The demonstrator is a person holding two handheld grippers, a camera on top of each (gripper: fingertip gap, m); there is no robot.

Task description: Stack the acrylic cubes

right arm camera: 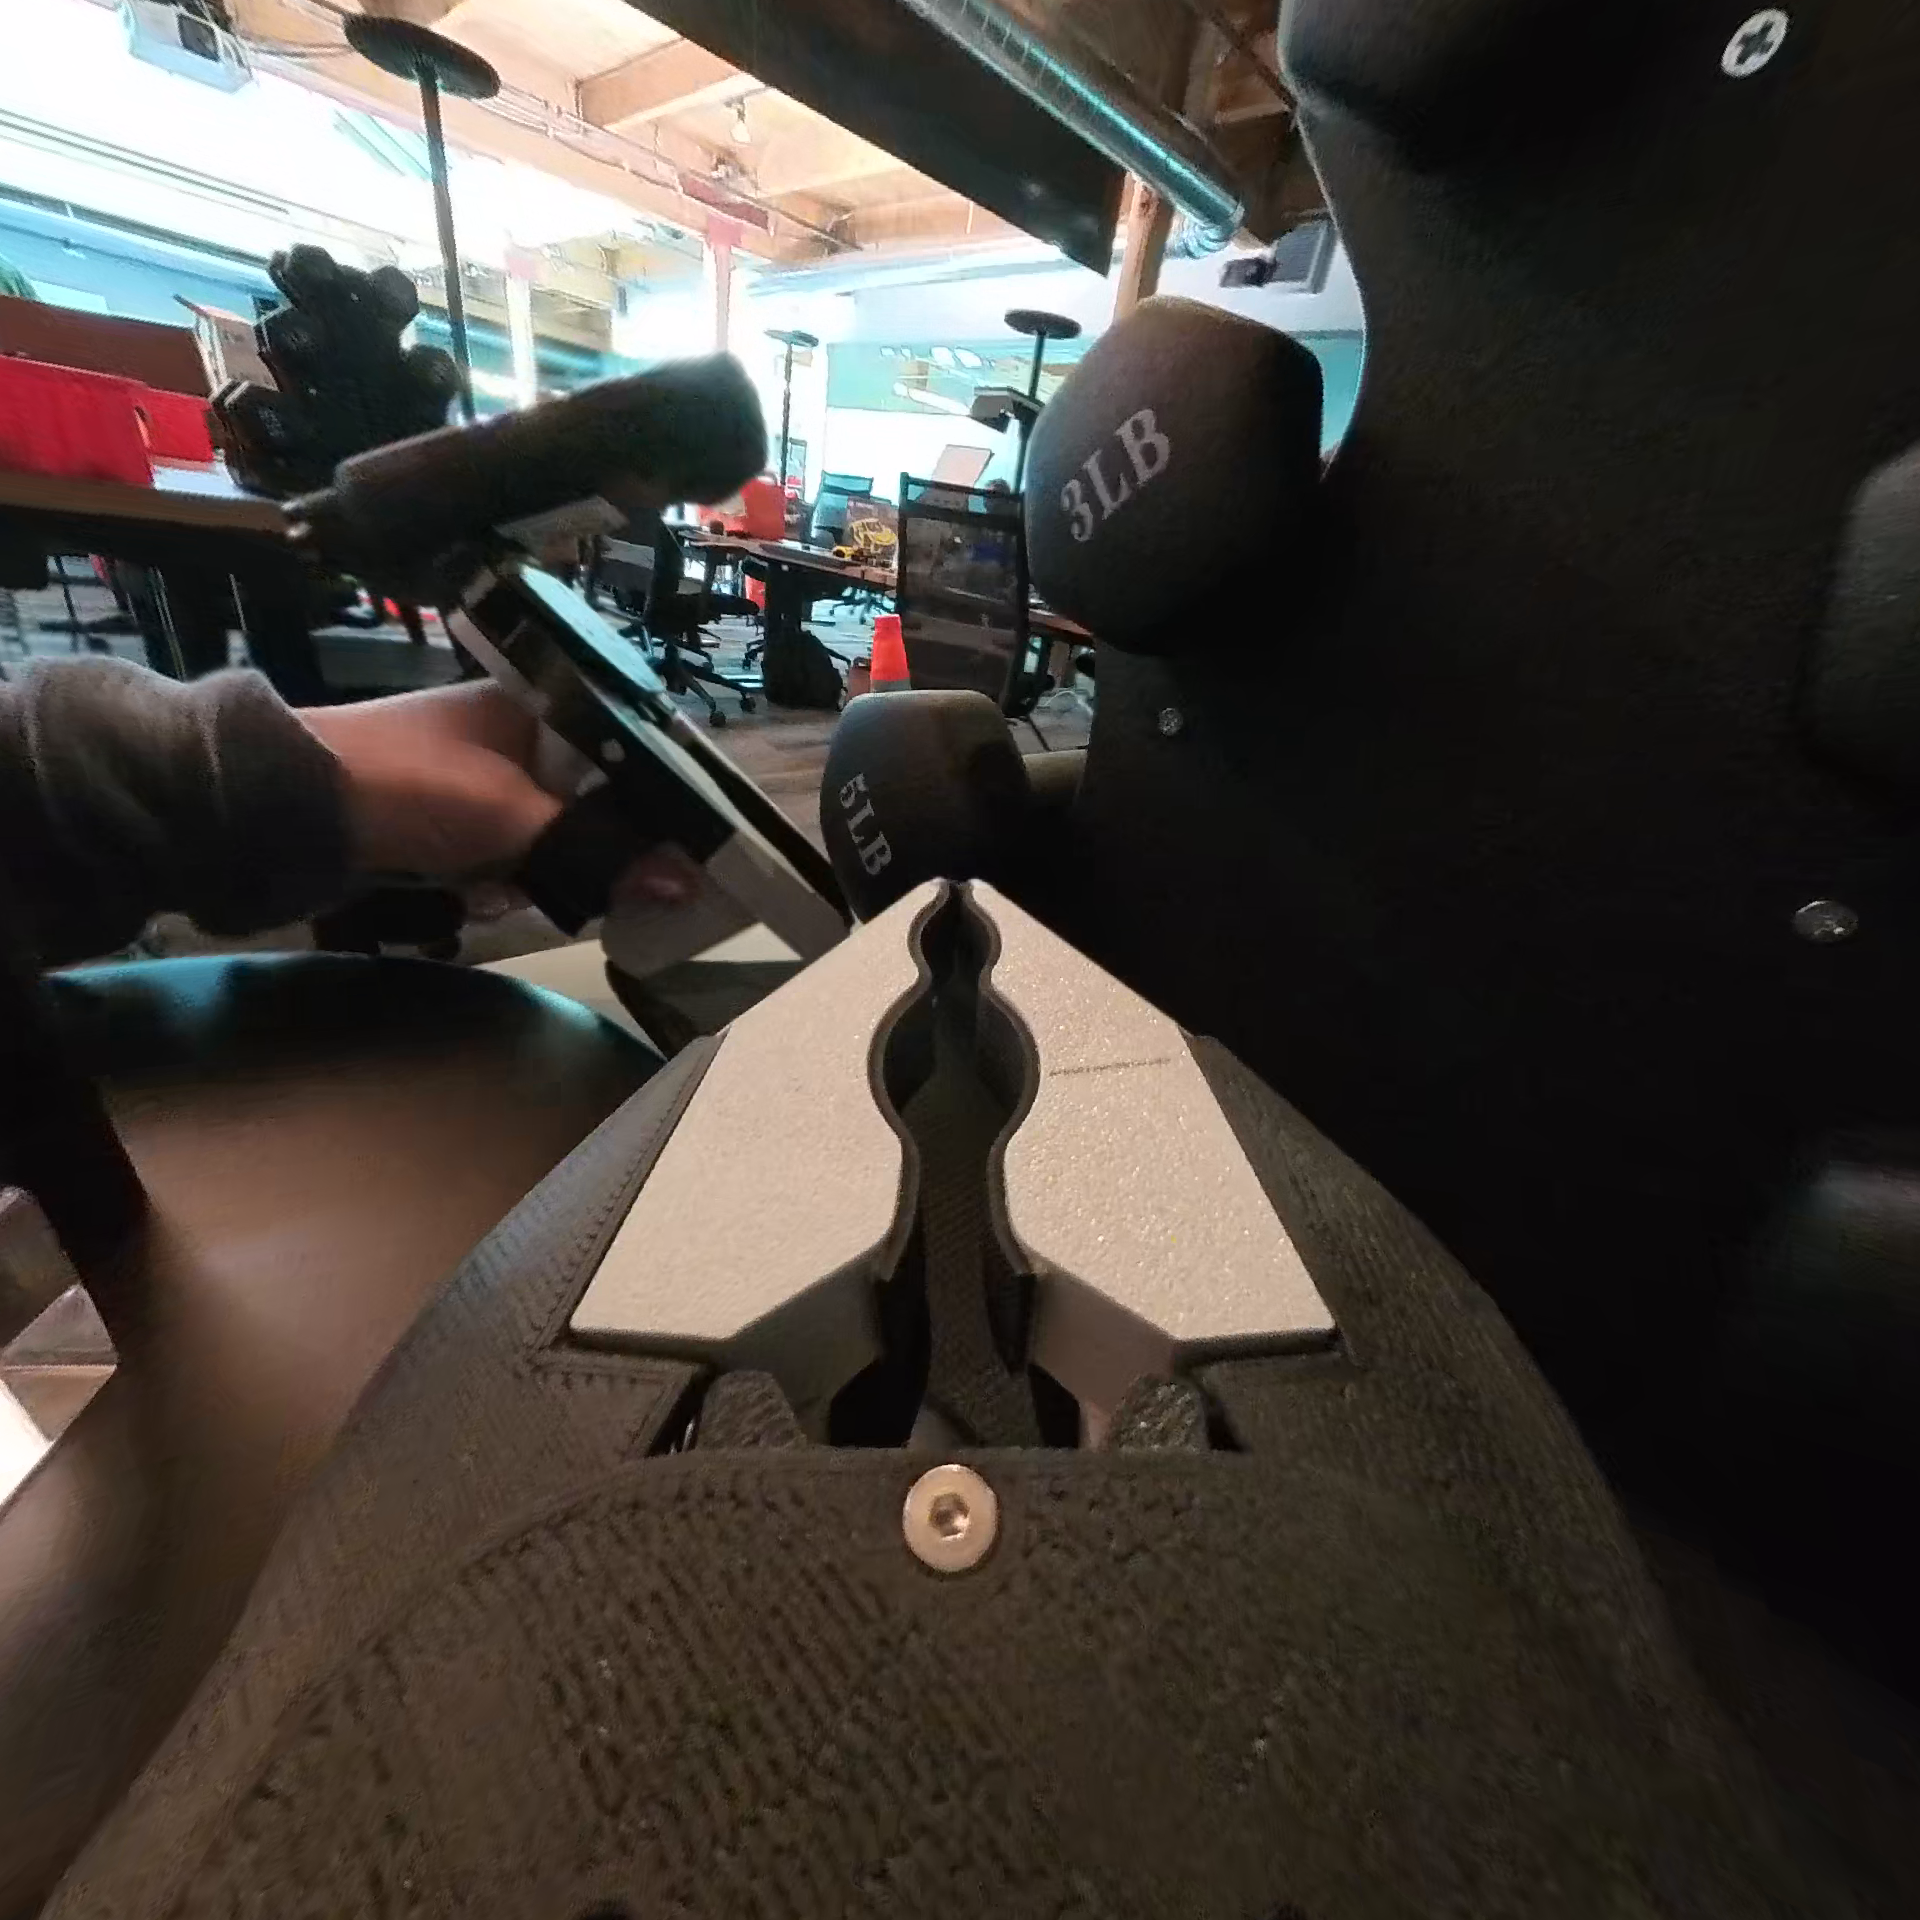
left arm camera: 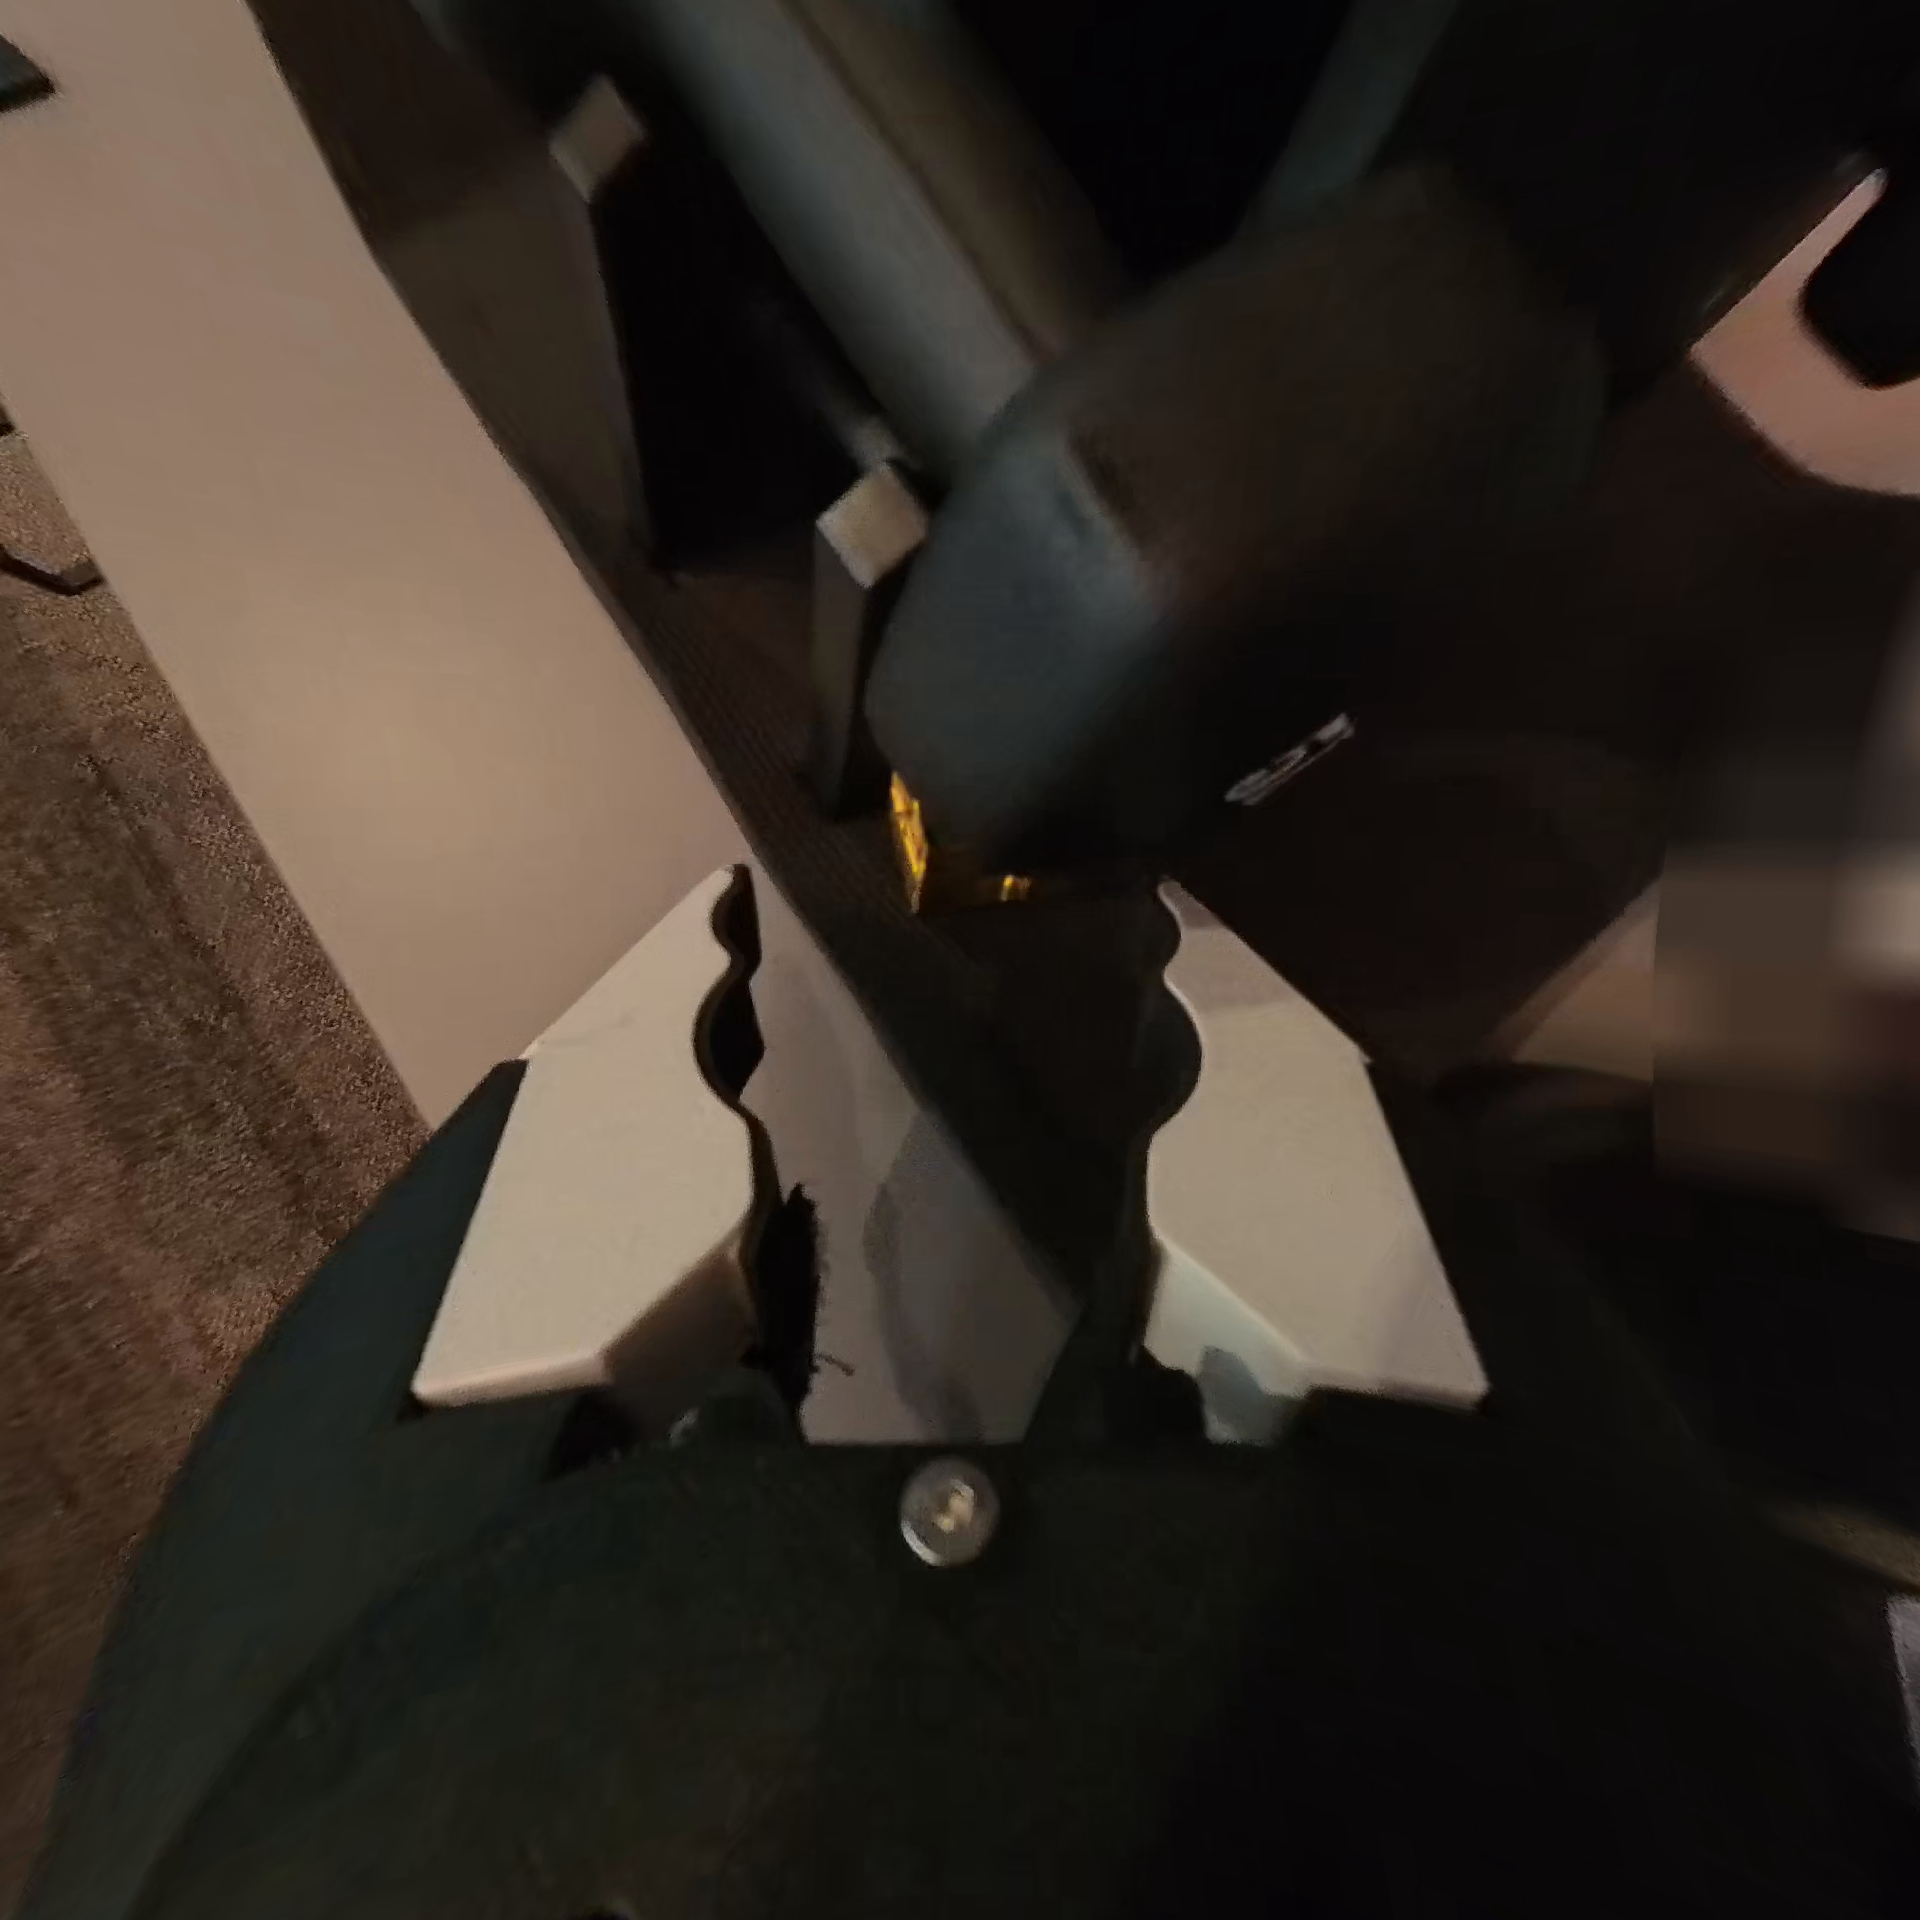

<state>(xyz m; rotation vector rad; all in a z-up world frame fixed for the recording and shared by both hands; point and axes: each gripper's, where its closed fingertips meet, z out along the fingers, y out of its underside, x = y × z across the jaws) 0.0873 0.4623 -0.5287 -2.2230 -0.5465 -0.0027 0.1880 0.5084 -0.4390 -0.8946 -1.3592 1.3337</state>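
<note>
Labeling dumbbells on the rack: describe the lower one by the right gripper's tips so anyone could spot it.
Start at the tall black rack filling the right side. Two dumbbell heads jut from its left edge. Yours is the lower dumbbell, just beyond the shut right gripper, below the upper dumbbell.

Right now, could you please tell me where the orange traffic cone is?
In the right wrist view, the orange cone stands on the floor, mid-background, beside the lower dumbbell.

The right gripper, fingers together, sits just beside a black dumbbell on a rack.
</note>
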